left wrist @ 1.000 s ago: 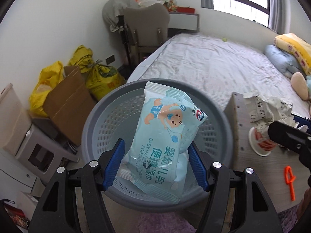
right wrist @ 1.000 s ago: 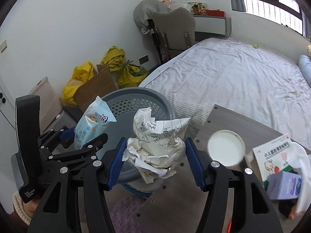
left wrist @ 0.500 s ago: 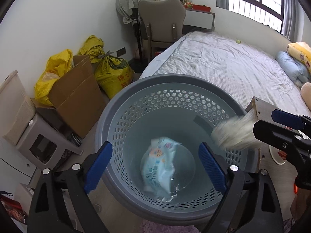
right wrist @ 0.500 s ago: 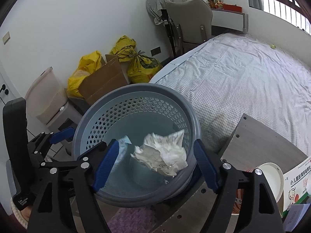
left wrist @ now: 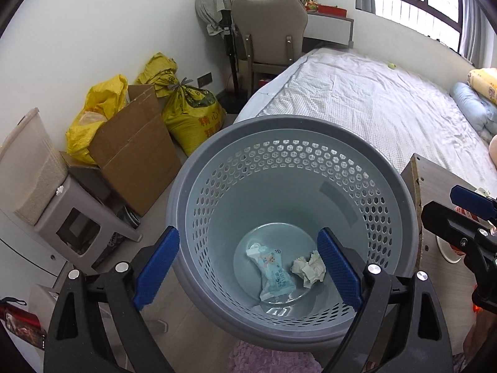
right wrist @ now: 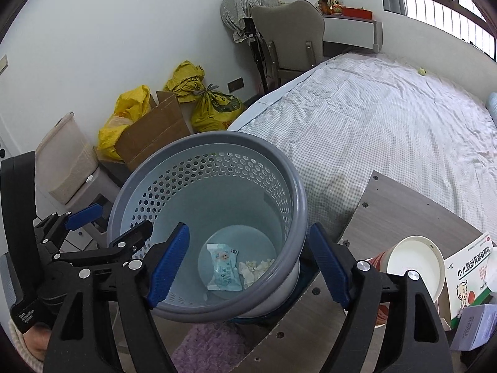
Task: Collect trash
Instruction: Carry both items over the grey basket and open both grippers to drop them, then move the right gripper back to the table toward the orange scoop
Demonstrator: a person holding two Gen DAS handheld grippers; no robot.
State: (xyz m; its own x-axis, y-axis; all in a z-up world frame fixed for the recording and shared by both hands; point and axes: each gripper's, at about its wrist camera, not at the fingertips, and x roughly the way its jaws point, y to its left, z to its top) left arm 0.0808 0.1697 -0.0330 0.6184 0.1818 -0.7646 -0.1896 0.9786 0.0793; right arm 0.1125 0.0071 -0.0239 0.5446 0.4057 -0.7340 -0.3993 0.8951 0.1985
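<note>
A grey perforated basket (left wrist: pixel 192 192) stands on the floor beside the desk, under both grippers. On its bottom lie a light-blue baby-wipes packet (left wrist: pixel 273 272) and a crumpled white paper ball (left wrist: pixel 309 269), side by side. My left gripper (left wrist: pixel 247 233) hangs open over the basket's near rim with nothing between its blue pads. The right gripper (right wrist: pixel 248 228) is also open and empty above the rim (right wrist: pixel 298 192); the packet (right wrist: pixel 224 269) and paper (right wrist: pixel 256 269) show below it. In the right wrist view the left gripper (right wrist: pixel 116 220) sits at the basket's left side.
A wooden desk (right wrist: pixel 403 208) to the right carries a paper cup (right wrist: pixel 413 267) and a medicine box (right wrist: pixel 469 276). Behind the basket is a bed (right wrist: pixel 372 118). A cardboard box (left wrist: pixel 133 143), yellow bags (left wrist: pixel 192 108) and a grey stool (left wrist: pixel 74 214) line the wall; a purple rug (right wrist: pixel 211 342) lies below.
A second ago the left gripper held the wipes packet and the right held the paper ball. Both jaws opened, and both items dropped to the basket's bottom.
</note>
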